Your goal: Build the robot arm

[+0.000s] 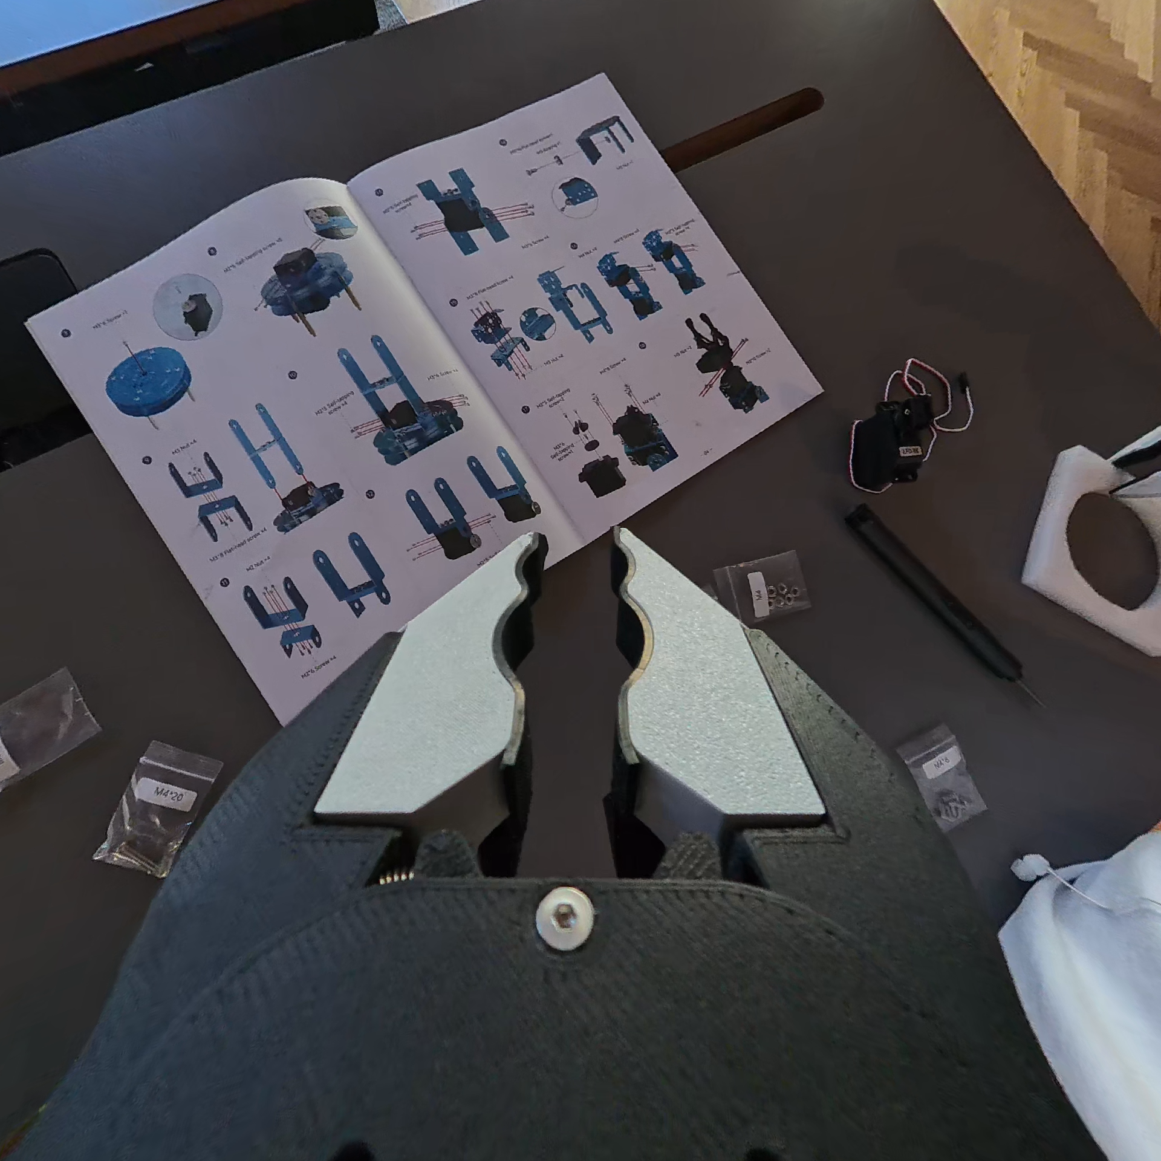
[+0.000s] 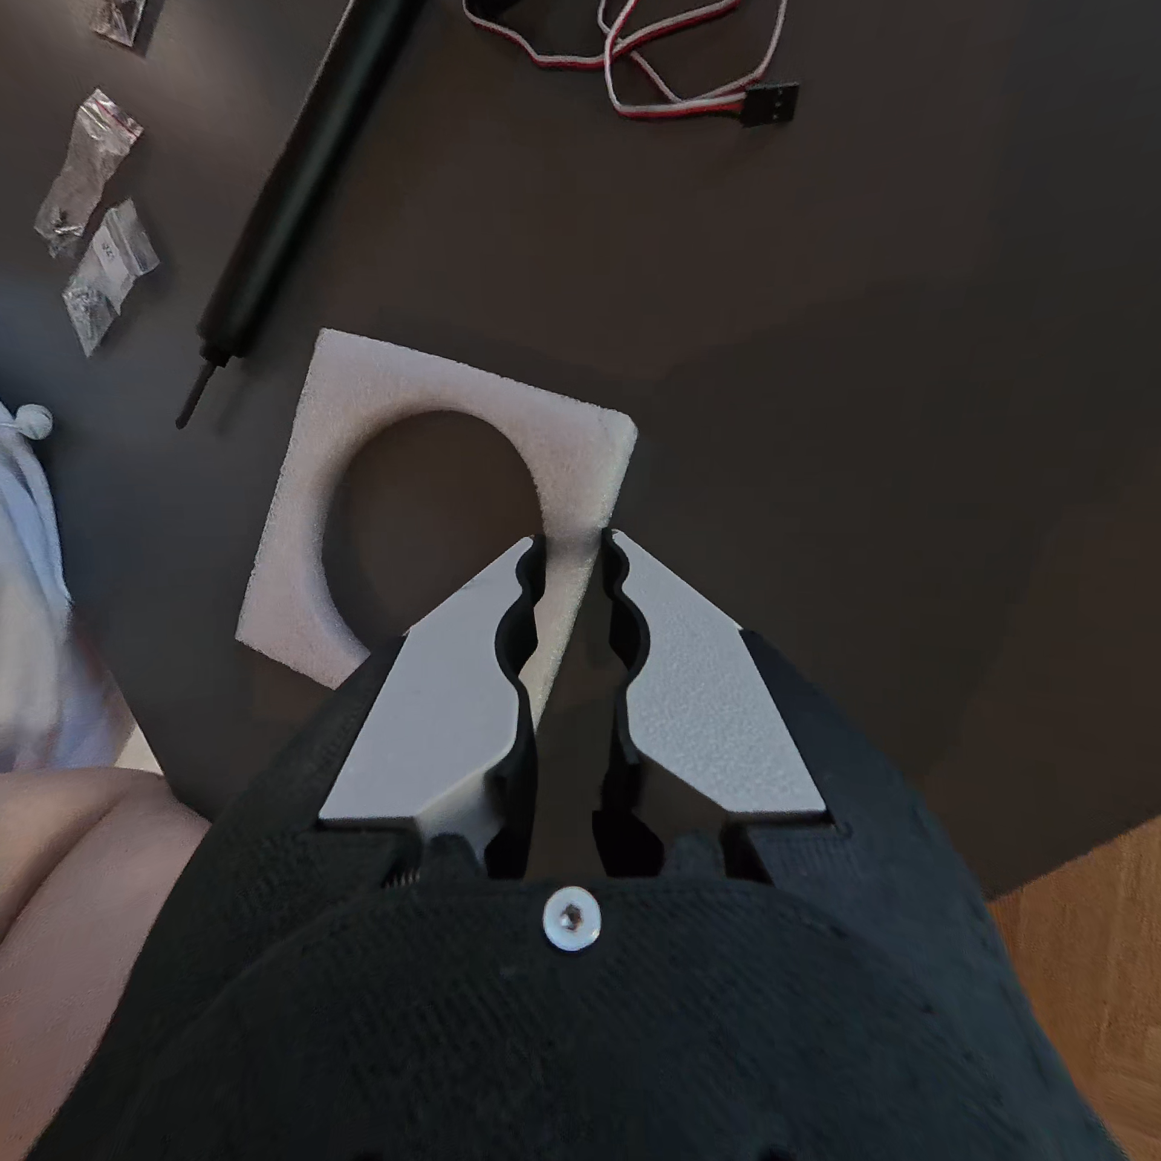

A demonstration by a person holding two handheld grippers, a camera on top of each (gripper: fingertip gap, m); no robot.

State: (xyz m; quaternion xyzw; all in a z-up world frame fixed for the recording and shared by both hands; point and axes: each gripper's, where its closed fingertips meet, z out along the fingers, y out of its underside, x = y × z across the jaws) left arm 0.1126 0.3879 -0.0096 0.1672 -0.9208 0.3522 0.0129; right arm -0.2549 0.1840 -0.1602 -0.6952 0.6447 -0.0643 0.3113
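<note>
My left gripper [image 1: 577,540] is open and empty. It hovers over the dark table [image 1: 817,264] at the near edge of an open assembly booklet [image 1: 402,352]. A small bag of nuts [image 1: 763,584] lies just right of its fingertips. My right gripper [image 2: 570,537] is shut on the right-hand strip of a white square foam frame [image 2: 440,389] with a round hole. The foam fills the gap between the fingertips. The foam frame [image 1: 1055,553] also shows at the right edge of the left wrist view.
A black servo [image 1: 889,446] with its red-white cable [image 2: 659,81] and a black screwdriver [image 1: 936,597] lie between booklet and foam. Small screw bags [image 1: 160,810] [image 1: 942,776] [image 2: 110,276] are scattered around. A white cloth bag [image 1: 1093,980] sits near right; wooden floor [image 2: 1080,942] lies beyond the table's edge. Spacing between my two grippers at the tips: around 45 centimetres.
</note>
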